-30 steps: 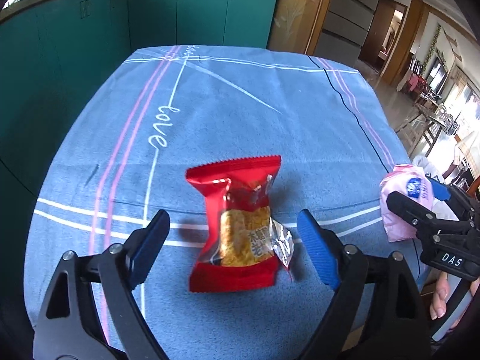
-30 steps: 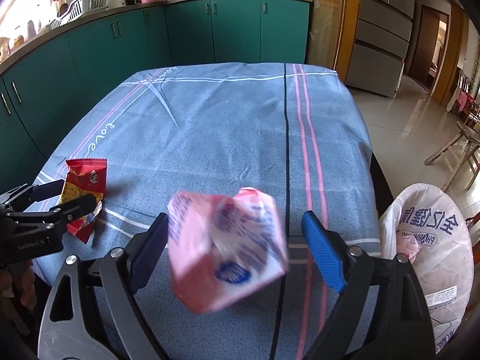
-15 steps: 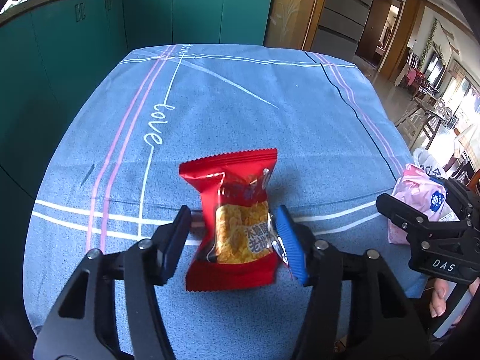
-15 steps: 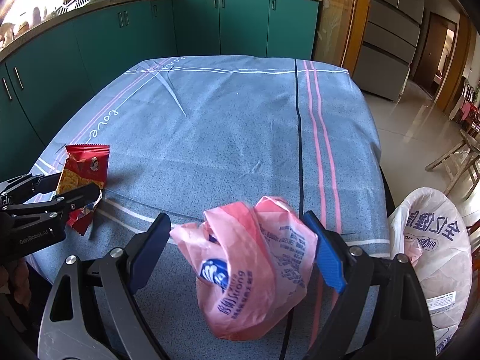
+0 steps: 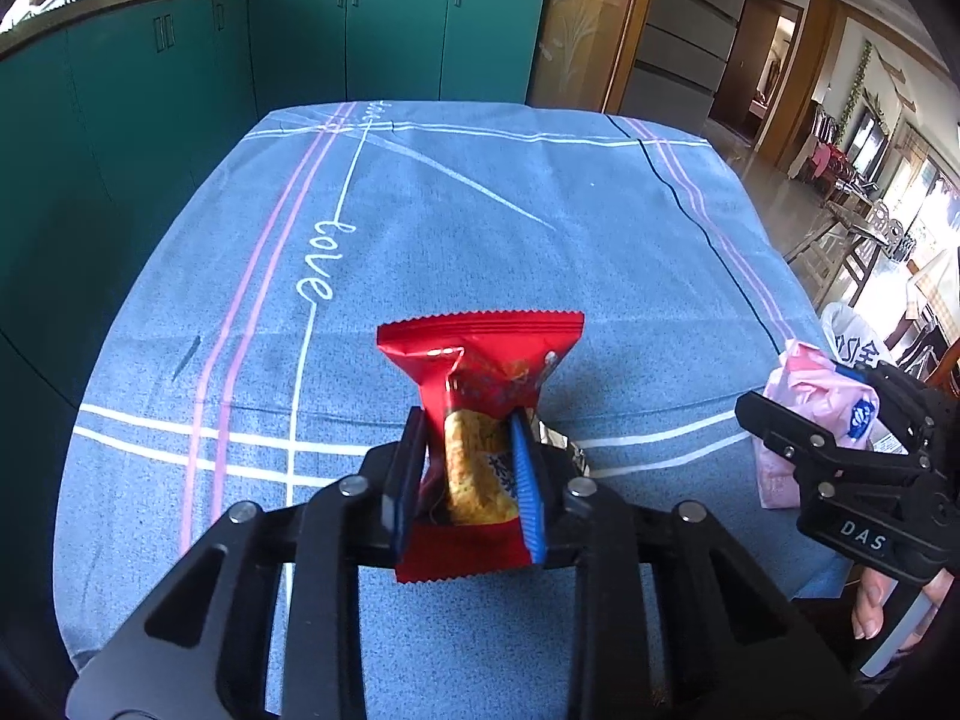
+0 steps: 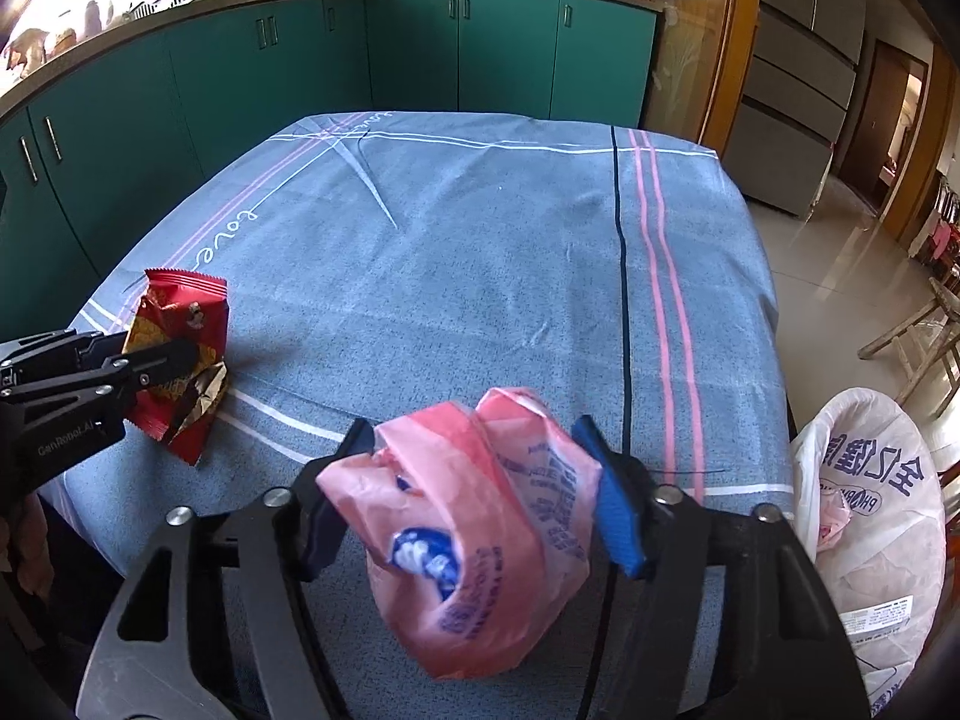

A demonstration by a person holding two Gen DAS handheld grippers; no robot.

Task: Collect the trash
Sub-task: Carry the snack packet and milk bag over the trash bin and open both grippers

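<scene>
My left gripper [image 5: 468, 474] is closing its jaws on the red snack wrapper [image 5: 480, 420] at the worktop's [image 5: 480, 228] near edge, my right gripper [image 6: 474, 492] closes on the pink plastic bag [image 6: 480, 528] just above it, the white sack [image 6: 870, 528] beside, green cabinets [image 6: 420, 48] beyond.

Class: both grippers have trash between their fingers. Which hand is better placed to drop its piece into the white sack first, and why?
Right. The right gripper, closing on the pink plastic bag, sits beside the white sack; the left gripper closes on the red snack wrapper farther away.
</scene>
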